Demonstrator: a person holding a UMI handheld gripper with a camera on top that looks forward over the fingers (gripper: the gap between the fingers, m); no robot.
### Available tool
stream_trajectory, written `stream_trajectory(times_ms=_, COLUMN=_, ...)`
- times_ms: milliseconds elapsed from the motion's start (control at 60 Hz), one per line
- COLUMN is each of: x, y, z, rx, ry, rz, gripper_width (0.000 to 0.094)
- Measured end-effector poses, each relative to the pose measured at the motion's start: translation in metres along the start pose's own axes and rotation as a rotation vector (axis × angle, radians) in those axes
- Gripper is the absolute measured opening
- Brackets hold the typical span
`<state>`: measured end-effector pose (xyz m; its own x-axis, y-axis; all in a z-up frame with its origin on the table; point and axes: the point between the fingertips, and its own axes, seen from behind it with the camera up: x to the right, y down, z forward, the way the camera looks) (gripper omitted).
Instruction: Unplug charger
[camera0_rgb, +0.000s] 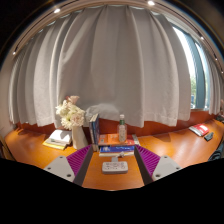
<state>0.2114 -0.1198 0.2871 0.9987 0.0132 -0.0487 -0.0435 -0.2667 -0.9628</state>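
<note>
A white power strip (115, 167) lies flat on the wooden desk (170, 145), between my two fingers and near their tips. I cannot make out a charger or plug on it. Just beyond the strip lies a flat blue and white item (116, 149). My gripper (113, 160) is open, with its purple pads (79, 158) wide apart on either side of the strip and not touching it. Nothing is held.
Beyond the fingers stand a clear bottle (122, 128), a dark upright book (93, 128) and a bunch of pale flowers (68, 113). Stacked books (60, 138) lie at the left, a red book (200, 129) at the far right. White curtains (110, 60) hang behind the desk.
</note>
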Motion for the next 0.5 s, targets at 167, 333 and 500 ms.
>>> stream_trajectory(times_ms=167, x=-0.068, y=0.035, z=-0.030, rx=-0.057, ry=-0.075, rz=0.002, gripper_width=0.0853)
stream_trajectory(times_ms=333, x=-0.112, y=0.078, z=-0.049, rx=-0.126, ry=-0.127, rz=-0.058, gripper_width=0.0852)
stream_trajectory(times_ms=500, x=-0.129, y=0.102, z=-0.060, rx=-0.167, ry=-0.148, rz=-0.065, gripper_width=0.0852)
